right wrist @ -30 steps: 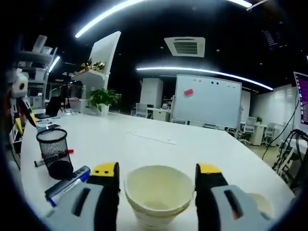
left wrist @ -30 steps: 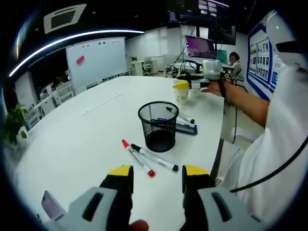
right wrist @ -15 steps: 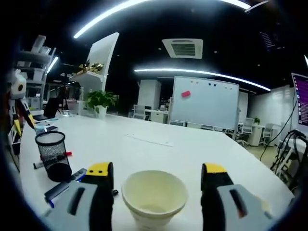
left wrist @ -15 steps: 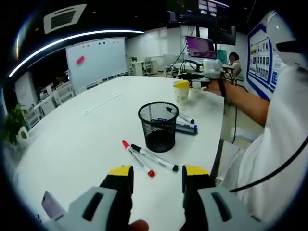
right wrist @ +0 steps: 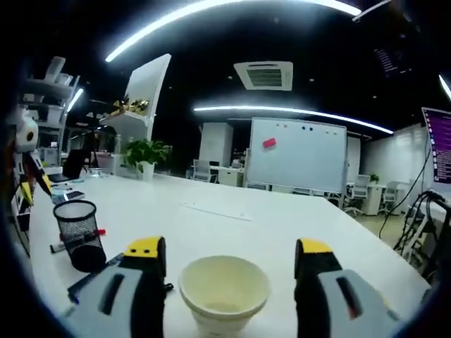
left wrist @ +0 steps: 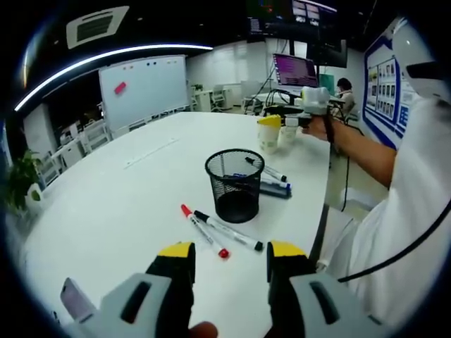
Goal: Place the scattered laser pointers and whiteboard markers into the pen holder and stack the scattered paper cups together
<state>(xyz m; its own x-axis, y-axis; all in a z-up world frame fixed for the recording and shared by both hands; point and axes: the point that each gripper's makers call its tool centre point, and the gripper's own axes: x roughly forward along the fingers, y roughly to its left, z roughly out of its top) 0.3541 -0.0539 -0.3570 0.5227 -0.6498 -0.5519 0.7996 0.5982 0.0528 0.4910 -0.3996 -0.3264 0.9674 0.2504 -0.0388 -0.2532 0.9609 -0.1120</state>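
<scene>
Paper cup (right wrist: 224, 294) between wide-spread right claw (right wrist: 228, 255), markers (left wrist: 222, 233) beside pen holder (left wrist: 235, 184), left claw (left wrist: 227, 257) wide

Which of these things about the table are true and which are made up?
1. The black mesh pen holder stands upright on the white table. True.
2. Two markers lie on the table beside the pen holder, one with a red cap. True.
3. The right gripper is squeezing the paper cup tight. False: its fingers are apart, with a gap on both sides of the cup.
4. The left gripper is holding a marker. False: nothing is between its fingers; the markers lie on the table ahead of it.
5. The whiteboard in the room has something pink stuck on it. True.
</scene>
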